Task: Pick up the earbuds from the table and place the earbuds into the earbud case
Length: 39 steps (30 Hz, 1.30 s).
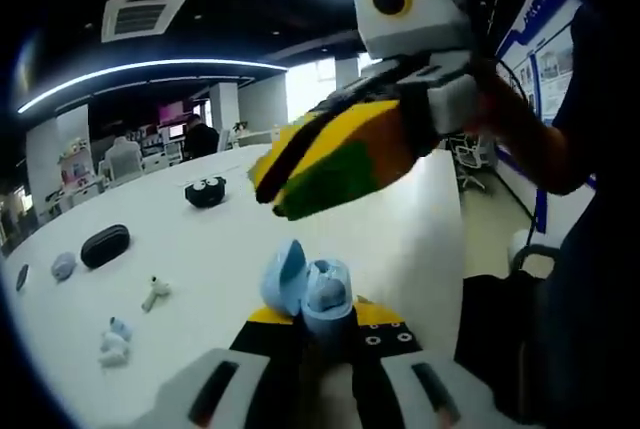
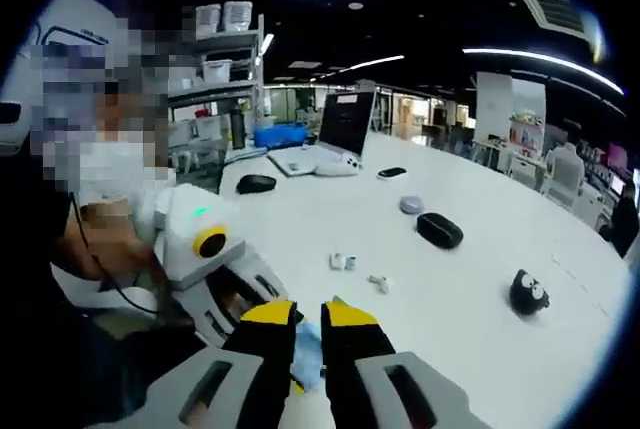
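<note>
My left gripper [image 1: 325,327] is shut on a light blue earbud case [image 1: 322,294], whose lid stands open to the left. My right gripper [image 1: 268,189] hovers above and behind the case, its yellow, green and orange jaws close together. In the right gripper view its jaws [image 2: 308,311] leave a narrow gap, and the blue case [image 2: 308,351] shows through it beside the left gripper [image 2: 255,294]. I cannot see anything held between them. A white earbud [image 1: 153,292] [image 2: 378,281] lies on the white table [image 1: 230,239], with a small white and blue piece [image 1: 115,341] [image 2: 342,261] near it.
A black oval case [image 1: 104,246] [image 2: 439,230], a grey-blue pebble-like object [image 1: 63,266] [image 2: 411,205] and a black toy with eyes [image 1: 205,190] [image 2: 528,292] lie on the table. A laptop [image 2: 340,139] and a mouse [image 2: 256,184] sit at its far end. A person stands close by.
</note>
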Tool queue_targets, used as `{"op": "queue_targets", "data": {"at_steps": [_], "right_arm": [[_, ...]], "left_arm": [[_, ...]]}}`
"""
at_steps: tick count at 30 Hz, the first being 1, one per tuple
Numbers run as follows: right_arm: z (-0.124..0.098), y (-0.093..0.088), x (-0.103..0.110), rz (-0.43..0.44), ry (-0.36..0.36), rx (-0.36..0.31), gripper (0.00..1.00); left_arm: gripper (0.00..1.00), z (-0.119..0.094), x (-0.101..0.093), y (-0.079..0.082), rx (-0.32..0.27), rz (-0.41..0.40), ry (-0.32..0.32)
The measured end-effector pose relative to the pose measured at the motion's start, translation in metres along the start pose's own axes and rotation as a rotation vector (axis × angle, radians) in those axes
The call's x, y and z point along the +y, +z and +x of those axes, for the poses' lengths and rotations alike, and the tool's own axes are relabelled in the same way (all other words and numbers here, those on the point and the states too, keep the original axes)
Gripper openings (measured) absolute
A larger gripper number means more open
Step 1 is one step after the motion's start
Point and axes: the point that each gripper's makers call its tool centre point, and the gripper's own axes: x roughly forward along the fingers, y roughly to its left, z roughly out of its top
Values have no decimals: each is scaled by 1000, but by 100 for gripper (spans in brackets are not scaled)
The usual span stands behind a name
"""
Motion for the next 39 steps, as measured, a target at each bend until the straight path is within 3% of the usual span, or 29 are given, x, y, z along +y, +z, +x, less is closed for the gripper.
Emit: {"op": "queue_targets", "data": {"at_steps": [4,8,17,39], "right_arm": [[20,8,-17,-94,1,28,12],[49,10,-24,-174,53,55,16],[117,-5,-42,-316,121,172,16],[151,-16,-39,-339,181,239,13]], "left_arm": [[19,-1,1,-1,-19,-28,2],[19,-1,1,-1,-36,-54,0],[19,0,2,-1,-48,-70,-1],[19,-1,1,-2,-54,-70,-5]]}}
